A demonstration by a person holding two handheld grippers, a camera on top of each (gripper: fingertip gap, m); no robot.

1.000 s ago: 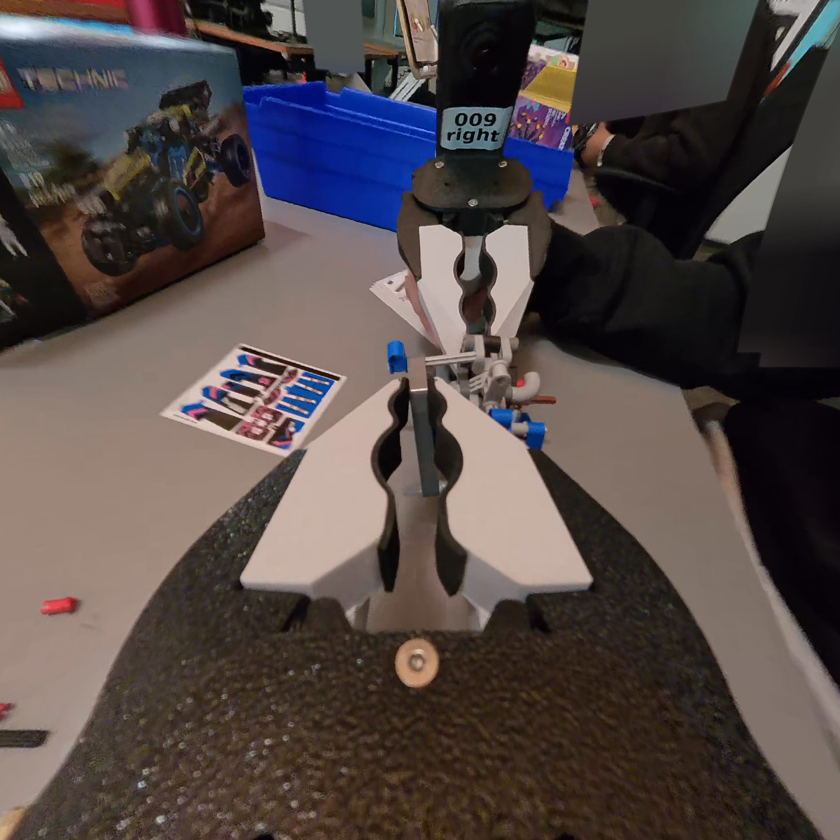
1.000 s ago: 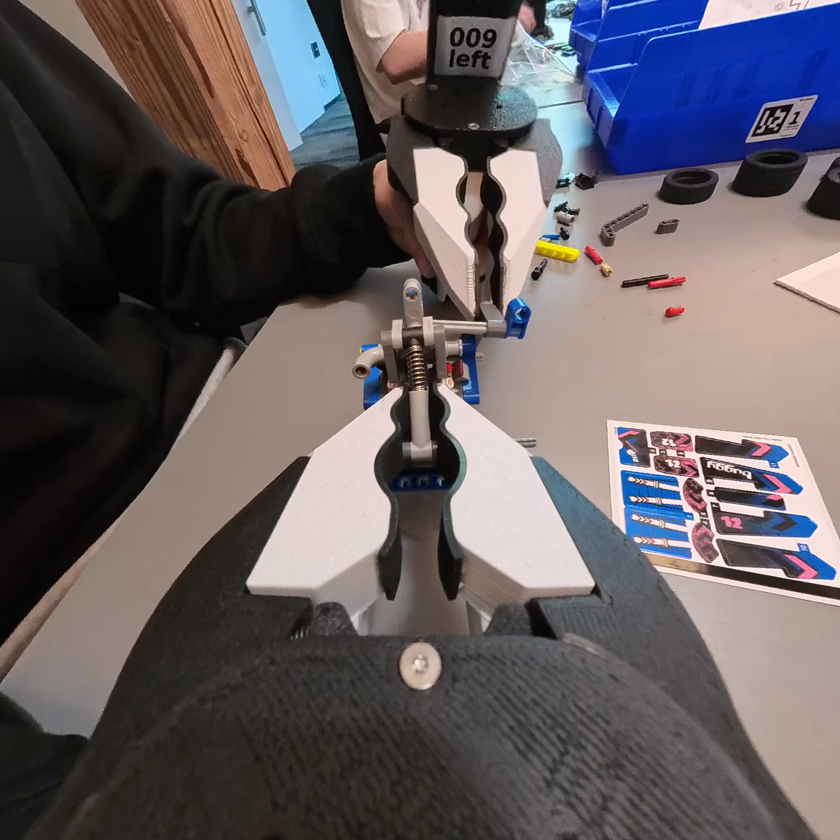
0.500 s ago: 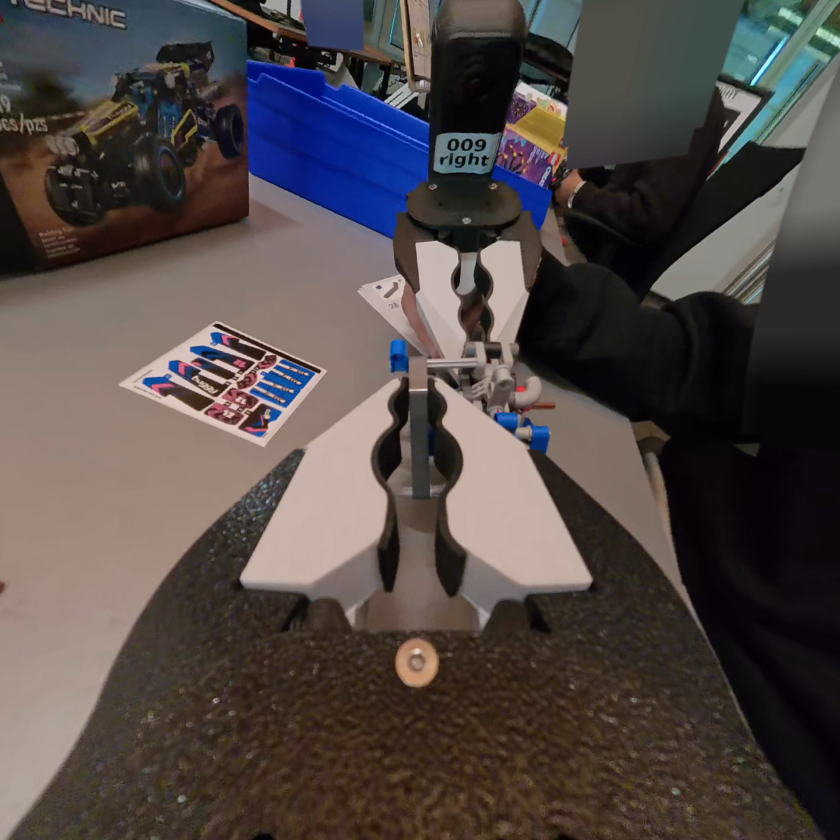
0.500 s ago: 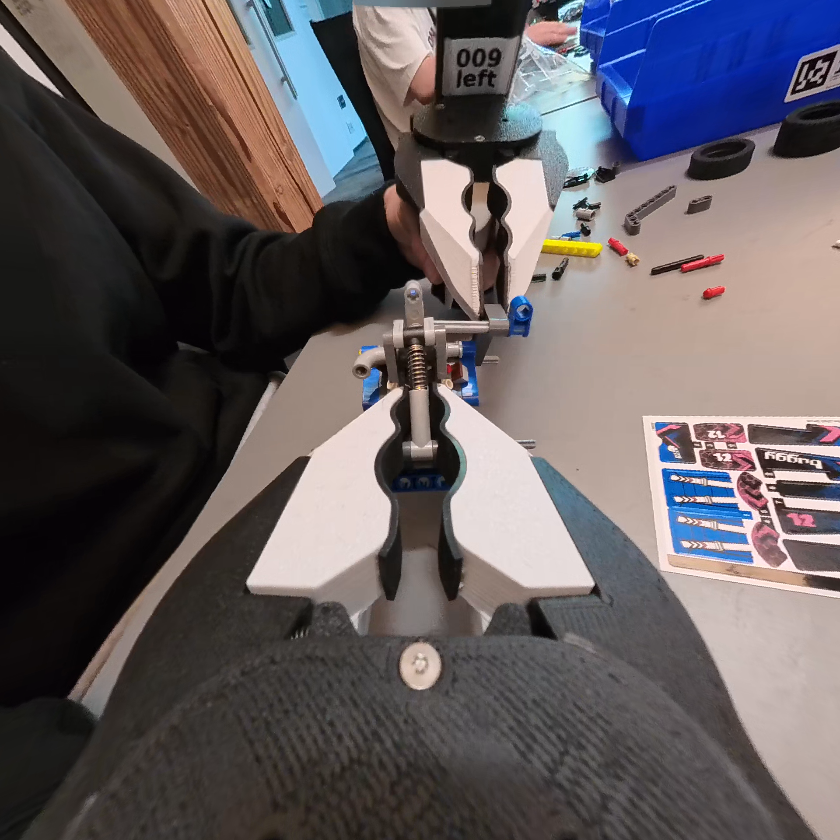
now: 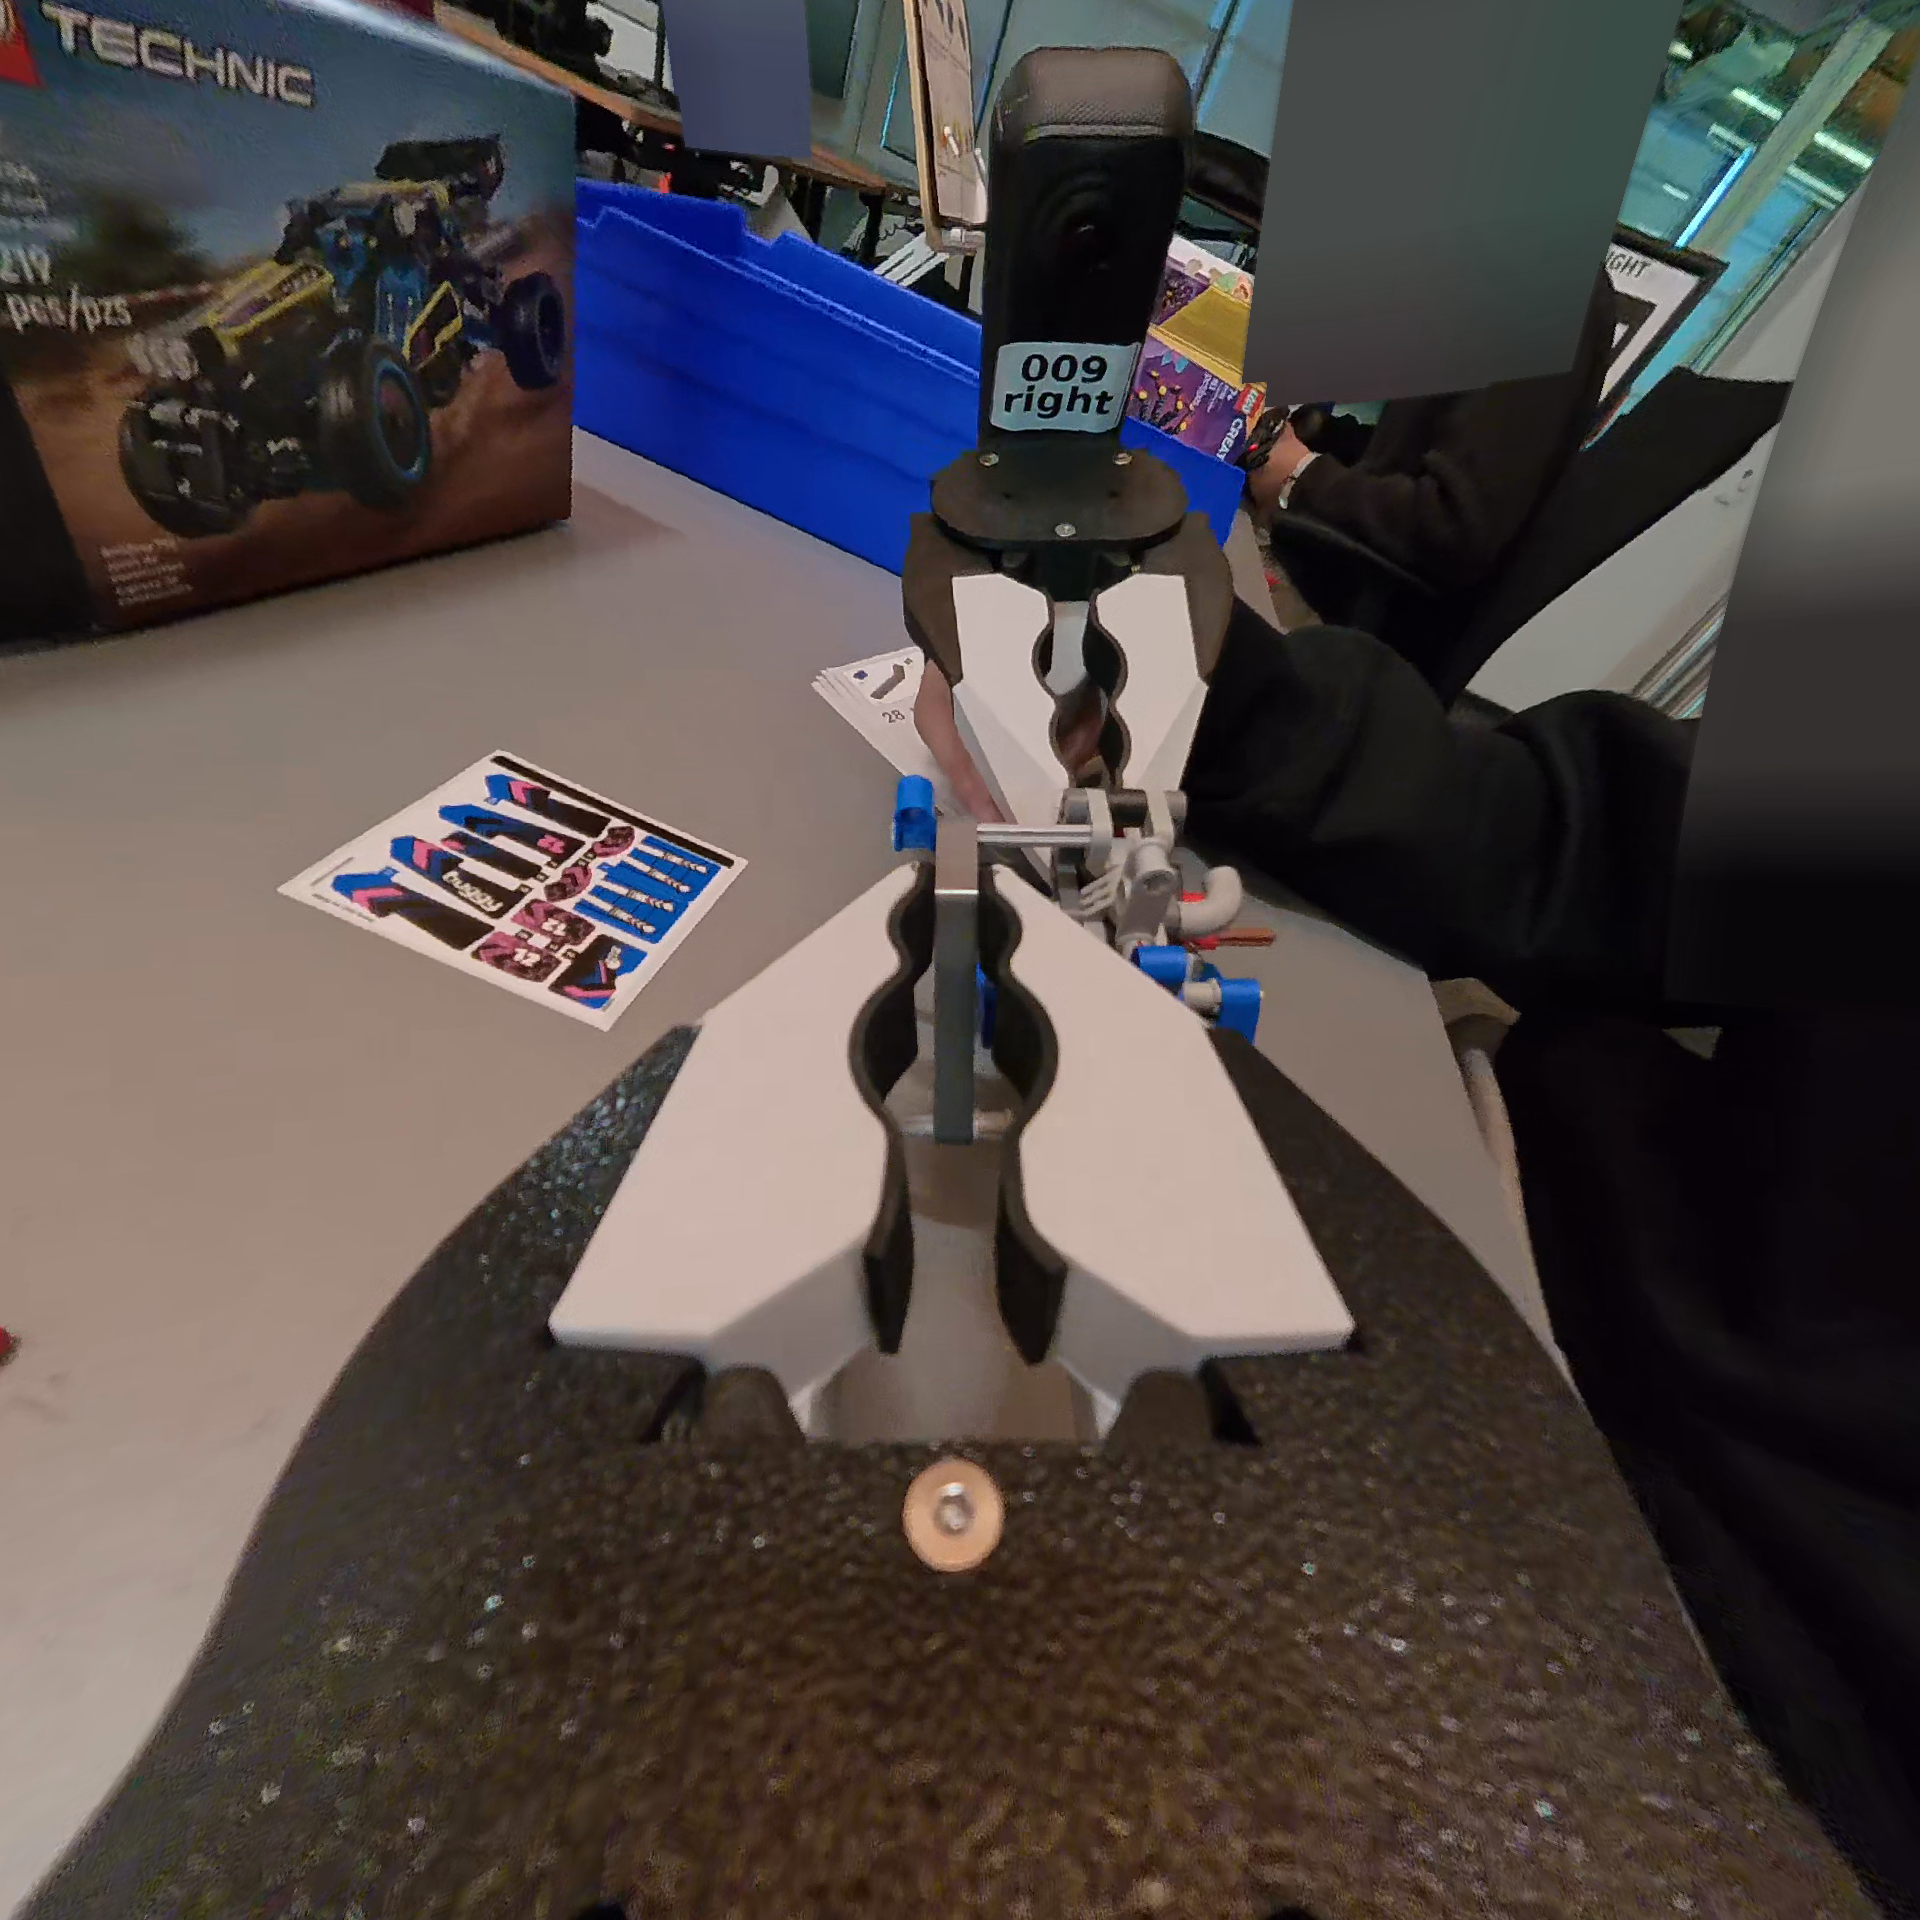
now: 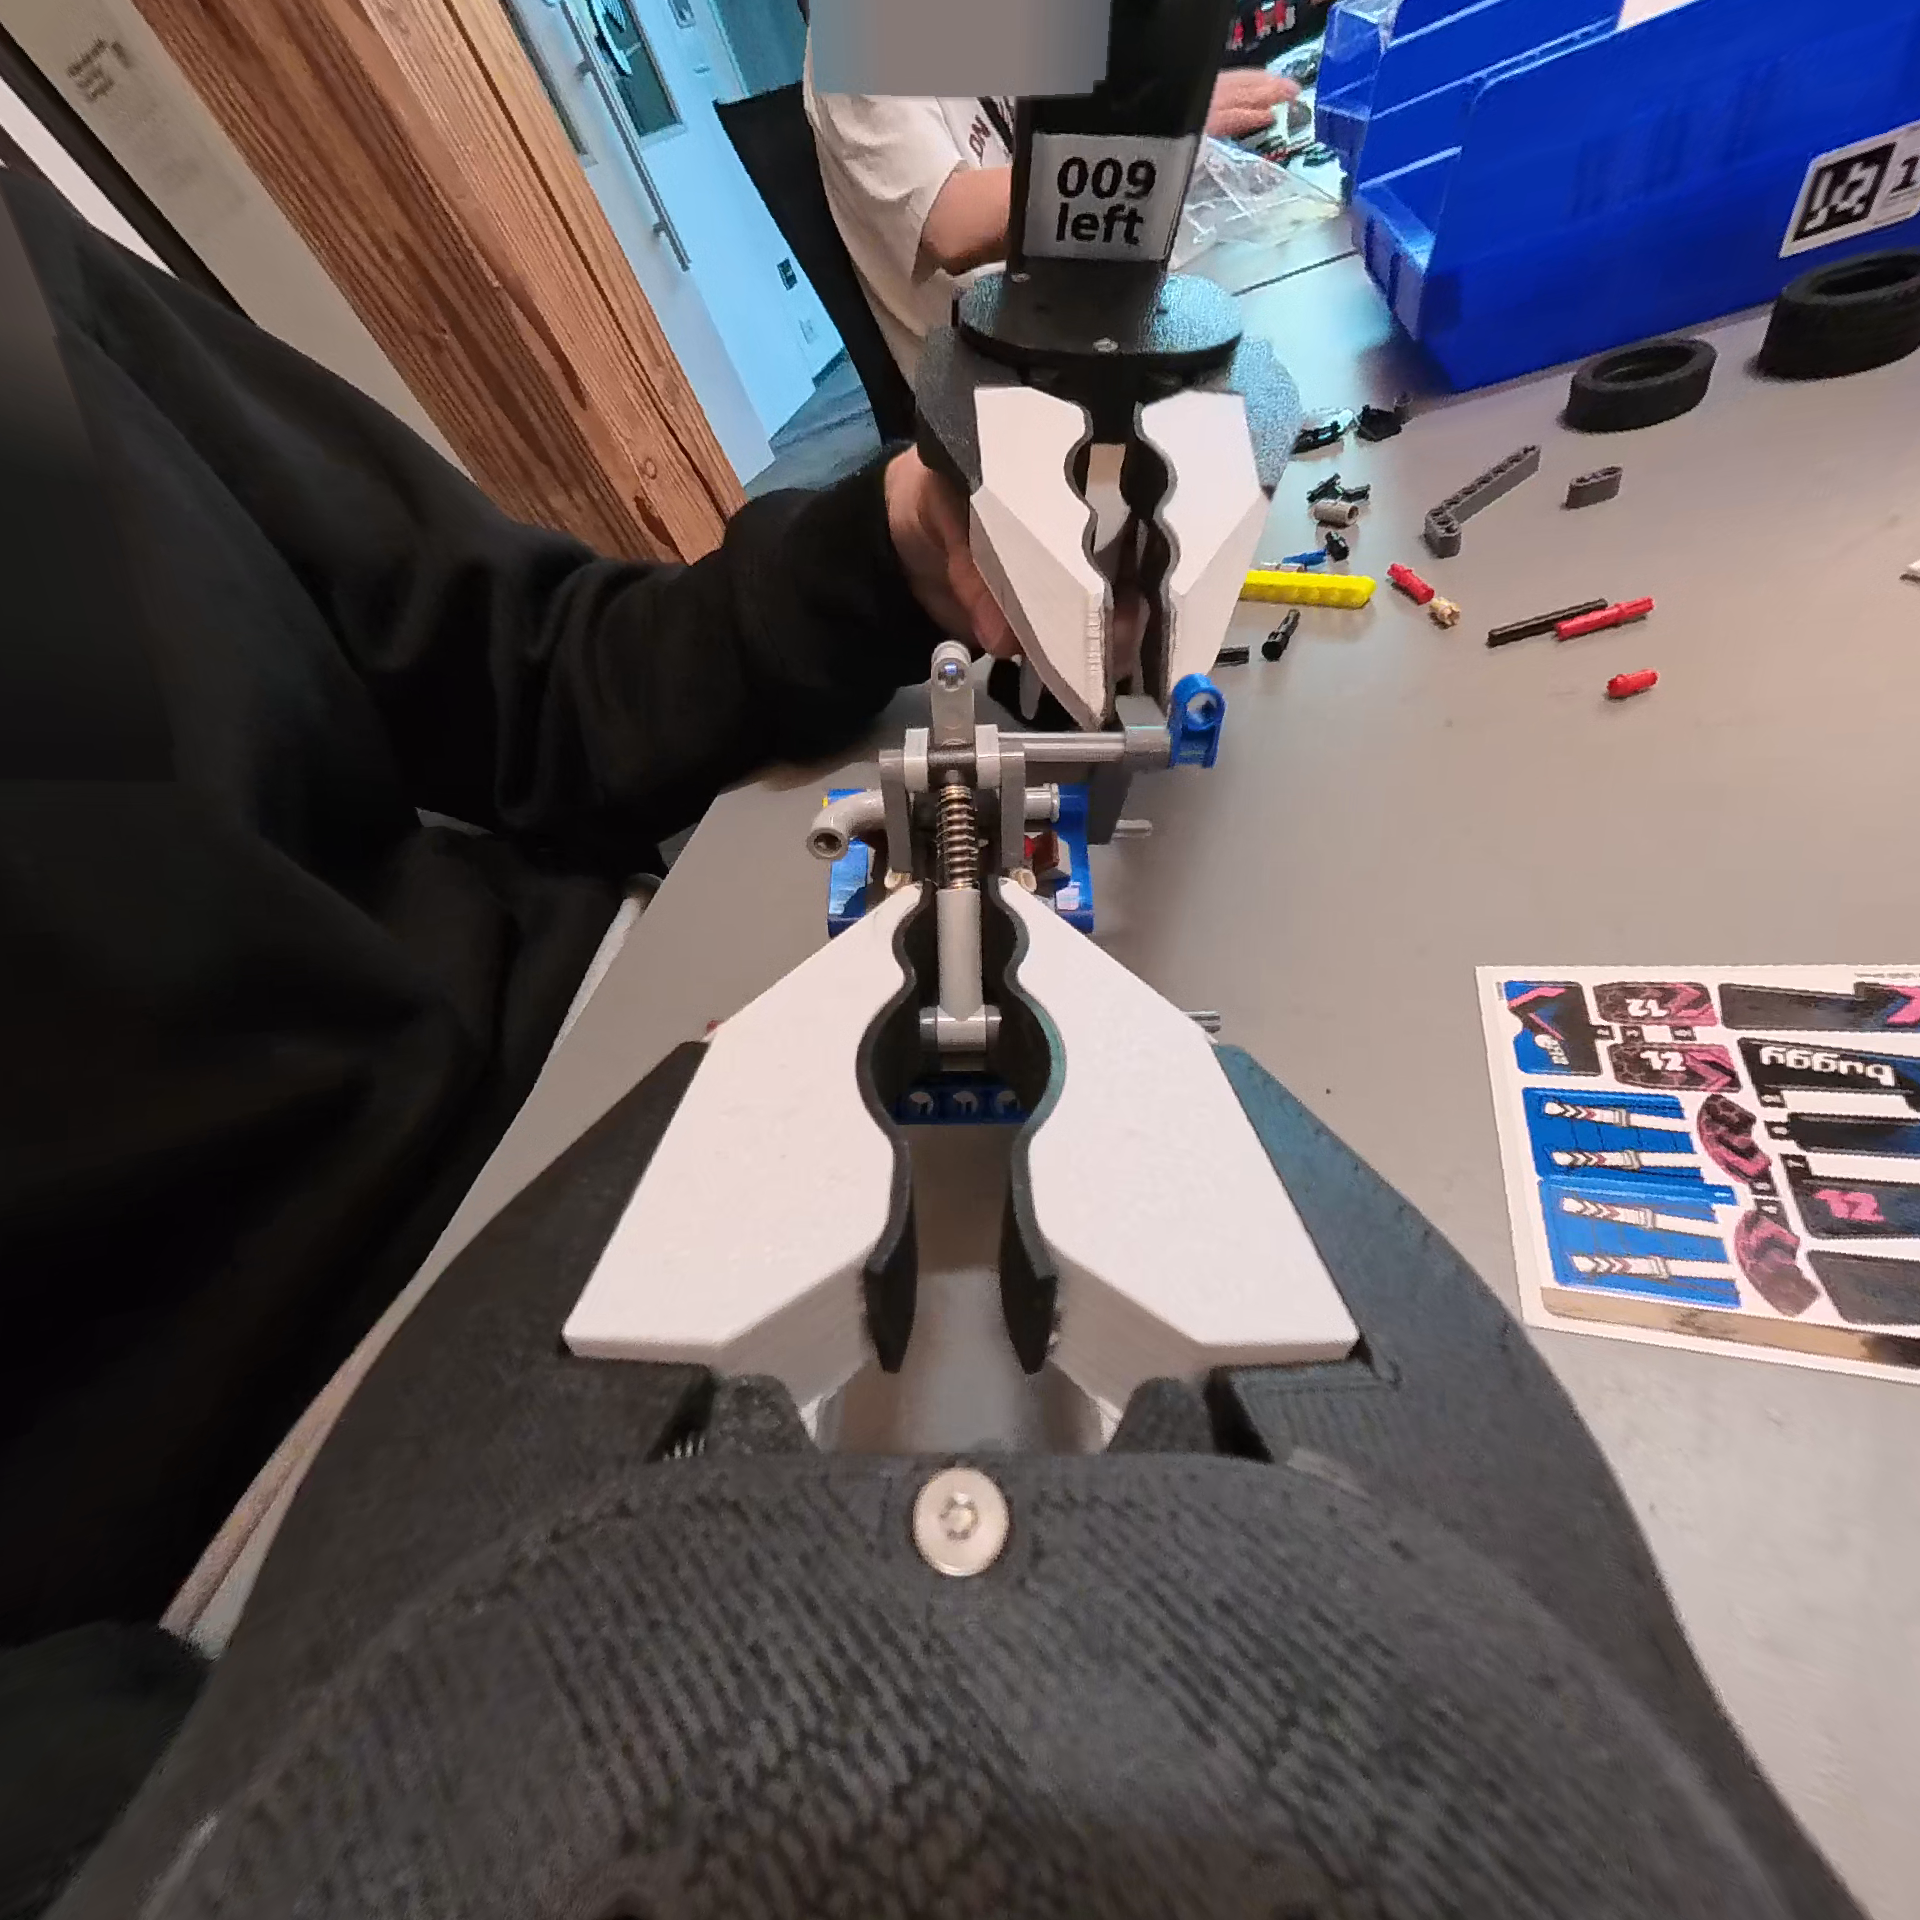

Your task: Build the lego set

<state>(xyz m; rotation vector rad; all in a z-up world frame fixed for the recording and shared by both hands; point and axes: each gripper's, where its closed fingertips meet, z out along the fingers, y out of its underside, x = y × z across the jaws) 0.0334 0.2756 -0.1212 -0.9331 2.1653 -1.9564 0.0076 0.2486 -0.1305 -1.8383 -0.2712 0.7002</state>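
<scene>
Left claw [image 5: 954, 904] clamped on grey beam [image 5: 953, 997]; right claw [image 6: 958, 914] clamped on chassis assembly [image 6: 961, 831], low over bench [image 6: 1351, 883] near its edge. Risk: skewed push bends cross axle [image 6: 1070, 746] or unseats shock absorber [image 6: 956, 831].

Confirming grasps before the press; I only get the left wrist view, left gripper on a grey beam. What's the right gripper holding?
Observer: The right gripper is shut on the assembly's grey shock absorber; its spring shows just ahead.
Operator: Loose parts nearby?
Observer: A yellow beam lies on the table behind the left gripper, red pins near it.
Operator: Tyres?
Observer: Two black tyres sit by the blue bin.
</scene>
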